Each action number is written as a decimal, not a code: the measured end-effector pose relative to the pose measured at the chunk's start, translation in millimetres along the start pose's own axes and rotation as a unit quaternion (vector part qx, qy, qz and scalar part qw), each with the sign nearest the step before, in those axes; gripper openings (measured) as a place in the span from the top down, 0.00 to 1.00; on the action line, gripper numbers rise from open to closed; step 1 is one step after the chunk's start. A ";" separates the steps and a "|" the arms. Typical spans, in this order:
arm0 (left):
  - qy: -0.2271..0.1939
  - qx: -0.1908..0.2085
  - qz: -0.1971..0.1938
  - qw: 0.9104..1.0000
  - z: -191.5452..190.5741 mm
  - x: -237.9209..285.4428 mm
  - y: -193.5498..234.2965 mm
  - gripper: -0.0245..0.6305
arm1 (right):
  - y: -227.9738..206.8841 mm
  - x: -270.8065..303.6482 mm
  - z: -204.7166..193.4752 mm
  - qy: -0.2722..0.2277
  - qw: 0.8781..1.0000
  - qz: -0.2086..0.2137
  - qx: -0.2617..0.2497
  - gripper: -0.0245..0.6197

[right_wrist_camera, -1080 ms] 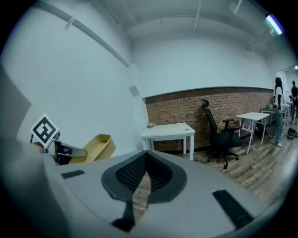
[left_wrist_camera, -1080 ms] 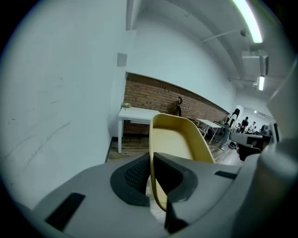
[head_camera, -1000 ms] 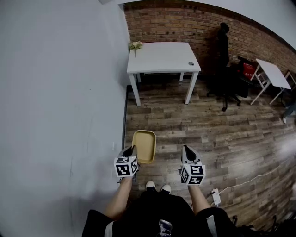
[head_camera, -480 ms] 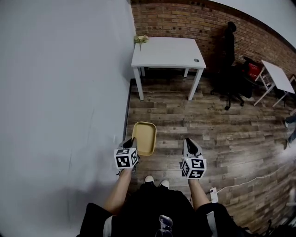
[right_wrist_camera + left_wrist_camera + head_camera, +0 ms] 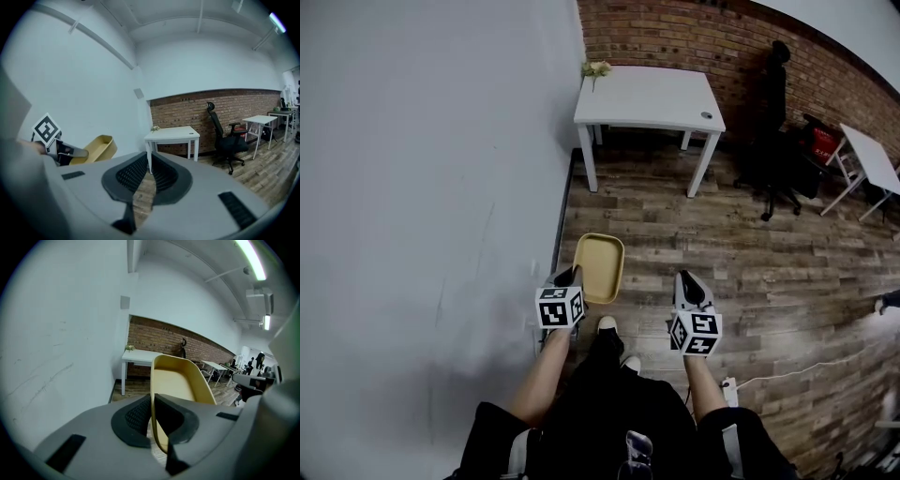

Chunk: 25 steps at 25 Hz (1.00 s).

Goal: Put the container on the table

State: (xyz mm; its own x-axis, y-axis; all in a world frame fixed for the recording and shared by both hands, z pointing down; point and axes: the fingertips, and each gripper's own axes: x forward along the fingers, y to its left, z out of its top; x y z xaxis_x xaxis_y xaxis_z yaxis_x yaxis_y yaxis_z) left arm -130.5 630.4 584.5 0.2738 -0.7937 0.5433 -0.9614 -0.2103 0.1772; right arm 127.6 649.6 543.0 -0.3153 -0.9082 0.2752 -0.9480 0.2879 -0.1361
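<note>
A shallow yellow container (image 5: 600, 267) hangs over the wooden floor, and my left gripper (image 5: 569, 279) is shut on its near rim. In the left gripper view the container (image 5: 180, 383) stands on edge between the jaws, with the left gripper (image 5: 152, 416) pinching its thin wall. My right gripper (image 5: 687, 284) is level with it to the right, shut and empty. In the right gripper view the right gripper (image 5: 149, 169) holds nothing, and the container (image 5: 96, 149) shows at the left. The white table (image 5: 649, 94) stands far ahead against the brick wall.
A small bunch of flowers (image 5: 596, 68) and a small dark object (image 5: 706, 116) sit on the table. A black office chair (image 5: 778, 141) and a second white table (image 5: 877, 159) stand at the right. A white wall (image 5: 431, 187) runs along the left. A cable and plug block (image 5: 729, 386) lie on the floor.
The person has taken a step, one foot now showing forward between the grippers. Both grippers hold their pose, and the container stays in the left one.
</note>
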 end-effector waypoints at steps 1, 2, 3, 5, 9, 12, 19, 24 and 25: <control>0.000 -0.001 -0.001 1.000 0.3 1.6 -0.5 0.93 | -0.7 1.5 -0.6 0.001 1.000 0.000 0.000 0.92; 0.000 -0.002 -0.002 1.000 0.8 3.3 -1.3 0.93 | -1.9 3.1 -0.8 0.003 1.000 0.001 -0.001 0.92; -0.001 -0.003 -0.002 1.000 1.6 5.1 -2.7 0.93 | -3.4 4.5 -0.7 0.004 1.000 0.001 -0.001 0.92; -0.001 -0.005 -0.003 1.000 3.3 9.4 -5.2 0.93 | -6.3 7.4 0.1 0.006 1.000 0.003 -0.001 0.92; 0.000 -0.004 -0.007 1.000 9.1 28.2 -3.7 0.93 | -10.6 23.5 -0.7 0.010 1.000 0.004 -0.004 0.92; 0.001 -0.002 -0.012 1.000 18.1 45.9 -3.3 0.93 | -16.0 38.7 0.2 0.016 1.000 0.005 -0.004 0.92; 0.007 0.000 -0.023 1.000 49.2 103.8 -3.6 0.93 | -40.7 87.7 12.9 0.022 1.000 -0.001 -0.002 0.92; 0.011 0.003 -0.032 0.999 79.7 148.3 10.0 0.93 | -53.8 137.8 32.0 0.020 1.000 -0.012 0.004 0.92; 0.012 0.004 -0.034 0.999 86.5 156.6 13.6 0.93 | -55.7 147.5 36.8 0.018 1.000 -0.015 0.006 0.92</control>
State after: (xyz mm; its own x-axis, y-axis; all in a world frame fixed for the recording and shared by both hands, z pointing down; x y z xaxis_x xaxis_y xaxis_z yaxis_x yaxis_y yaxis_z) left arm -103.0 453.8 601.0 0.3385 -0.7634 0.5501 -0.9409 -0.2681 0.2069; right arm 135.5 488.4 556.1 -0.2878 -0.9050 0.3134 -0.9567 0.2564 -0.1380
